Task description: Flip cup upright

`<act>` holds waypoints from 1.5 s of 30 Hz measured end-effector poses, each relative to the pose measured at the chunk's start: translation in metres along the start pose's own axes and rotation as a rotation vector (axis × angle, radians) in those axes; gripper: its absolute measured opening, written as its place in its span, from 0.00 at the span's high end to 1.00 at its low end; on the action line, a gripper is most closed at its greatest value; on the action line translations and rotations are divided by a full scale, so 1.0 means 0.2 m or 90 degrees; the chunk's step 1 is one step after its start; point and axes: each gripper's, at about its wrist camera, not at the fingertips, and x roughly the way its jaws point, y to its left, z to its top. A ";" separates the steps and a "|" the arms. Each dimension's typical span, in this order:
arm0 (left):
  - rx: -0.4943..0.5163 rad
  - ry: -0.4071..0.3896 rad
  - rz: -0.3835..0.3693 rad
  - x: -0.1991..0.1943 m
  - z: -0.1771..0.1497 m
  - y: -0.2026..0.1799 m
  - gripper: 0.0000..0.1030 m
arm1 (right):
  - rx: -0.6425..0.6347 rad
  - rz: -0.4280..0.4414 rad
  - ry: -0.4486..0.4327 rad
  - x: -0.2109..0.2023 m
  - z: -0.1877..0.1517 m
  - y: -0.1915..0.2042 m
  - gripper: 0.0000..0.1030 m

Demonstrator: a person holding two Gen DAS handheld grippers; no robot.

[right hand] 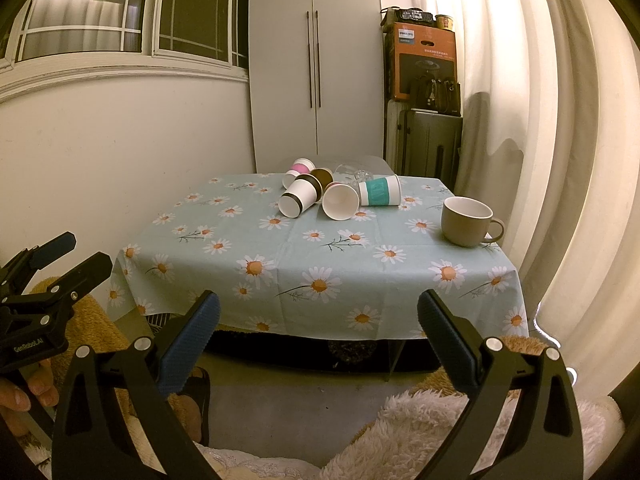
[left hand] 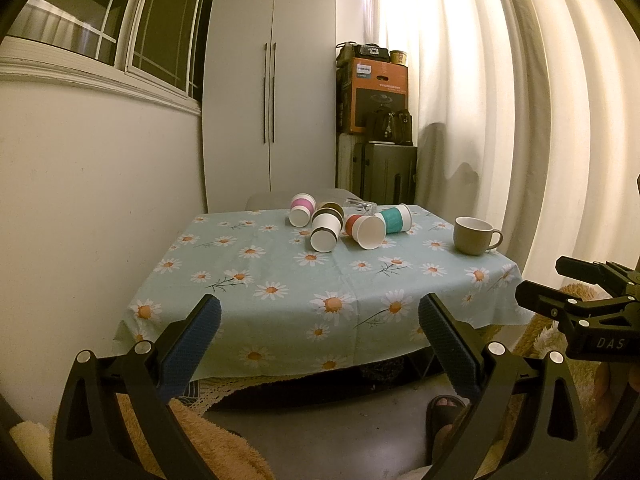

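Five paper cups [right hand: 340,202] are seen tipped over near the tabletop's [right hand: 280,248] far edge; a mug [right hand: 466,221] stands upright at the right edge. Both left gripper [left hand: 320,320] and right gripper [right hand: 319,318] are held spread wide, empty, short of the near edge.

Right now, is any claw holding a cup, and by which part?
Nothing is held. Left claw and right claw are open, short of the table.

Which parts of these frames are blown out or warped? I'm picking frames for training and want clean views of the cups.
Left wrist view: the curtain is blown out at top, the cabinet edges bow with fisheye, yet the tipped paper cups stay sharp. Right wrist view: even warm yellow light, the window frame curves strongly, the mug is crisp.
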 end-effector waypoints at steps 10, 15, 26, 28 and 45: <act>0.000 0.000 0.000 0.00 0.00 0.00 0.06 | 0.001 -0.001 0.001 0.00 0.00 0.00 0.05; 0.000 0.000 0.000 0.00 0.00 0.00 0.06 | 0.001 -0.001 0.001 0.01 0.00 0.00 0.05; 0.002 0.018 -0.006 0.01 0.02 -0.01 0.06 | 0.008 0.004 0.027 0.02 0.02 -0.02 0.05; 0.001 0.036 -0.018 0.01 0.04 -0.03 0.06 | 0.008 -0.004 0.045 0.06 0.03 -0.02 0.05; -0.067 0.155 -0.040 0.50 0.32 0.21 0.06 | -0.009 -0.007 0.142 0.53 0.39 -0.14 0.05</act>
